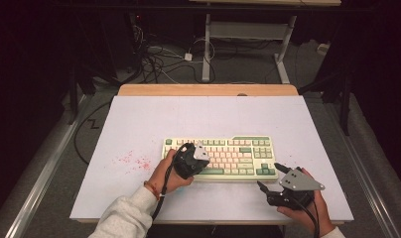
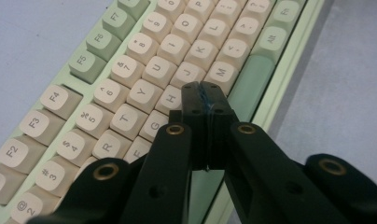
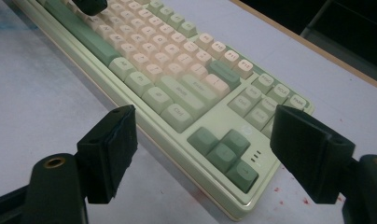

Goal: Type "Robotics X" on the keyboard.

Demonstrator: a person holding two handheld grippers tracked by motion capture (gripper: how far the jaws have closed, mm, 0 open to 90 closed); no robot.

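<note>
**Open jaws frame a pale green keyboard**

The right gripper [image 3: 203,154] holds its two black jaws wide apart above the white table [image 3: 42,107], just short of the keyboard [image 3: 177,88], whose arrow-key corner lies between them. Red specks [image 3: 282,196] dot the tabletop nearby.

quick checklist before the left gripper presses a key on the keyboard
1. Left gripper jaws shut into one tip: ok.
2. Tip over the letter keys, near the H key and above the spacebar: ok.
3. Tip touching a key: cannot tell.
4. Keyboard lying flat on the table: ok.
5. Right gripper jaws open, holding nothing, off the keyboard's near right corner: ok.
6. Which key is meant: cannot tell.
</note>
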